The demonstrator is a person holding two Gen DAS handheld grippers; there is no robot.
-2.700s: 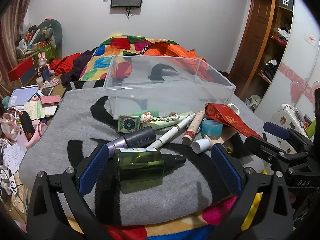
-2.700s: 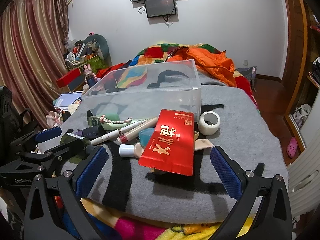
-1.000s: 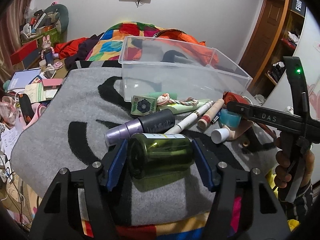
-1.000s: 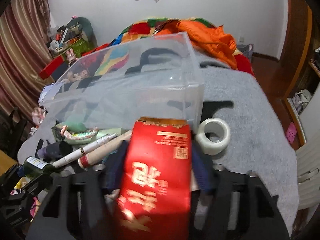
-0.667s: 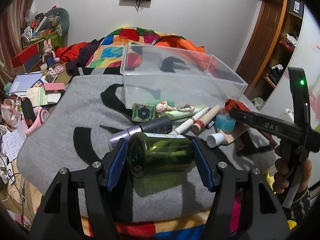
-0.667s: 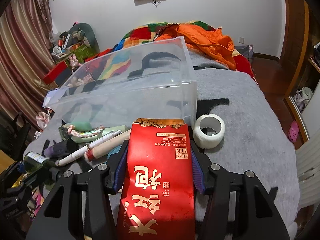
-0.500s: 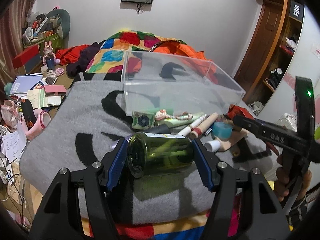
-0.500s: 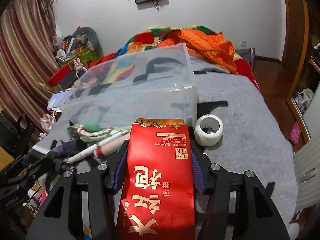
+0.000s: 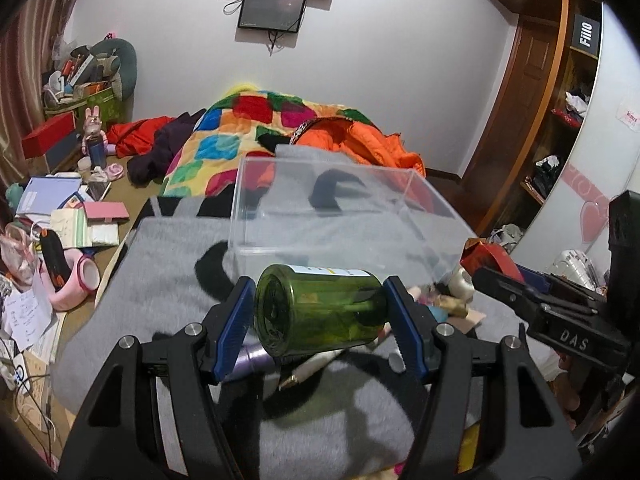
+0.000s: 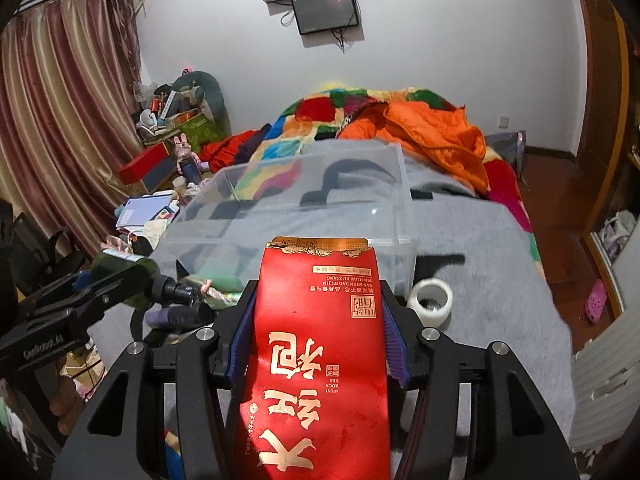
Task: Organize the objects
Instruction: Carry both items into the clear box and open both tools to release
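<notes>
My left gripper [image 9: 320, 312] is shut on a green glass bottle [image 9: 320, 308] lying sideways between the blue pads, lifted off the grey blanket [image 9: 168, 276]. Just beyond it stands the clear plastic box [image 9: 340, 208], with nothing inside it. My right gripper [image 10: 316, 320] is shut on a red tea packet [image 10: 316, 356] with gold lettering, raised in front of the same clear plastic box [image 10: 312, 204]. The left gripper with the green bottle [image 10: 128, 268] shows at the left of the right wrist view. The right gripper with the red packet [image 9: 488, 256] shows at the right of the left wrist view.
Loose items lie on the blanket before the box: a purple-black bottle [image 10: 180, 314], a white tape roll [image 10: 430, 300], a pen [image 9: 308, 368] and tubes. A patchwork quilt [image 9: 248, 136] and orange jacket [image 10: 432, 136] lie behind. Clutter covers the floor [image 9: 60, 216] at the left.
Both grippers have risen with their loads: the green bottle and the red packet are lifted off the blanket. The box now sits lower and closer in both views.
</notes>
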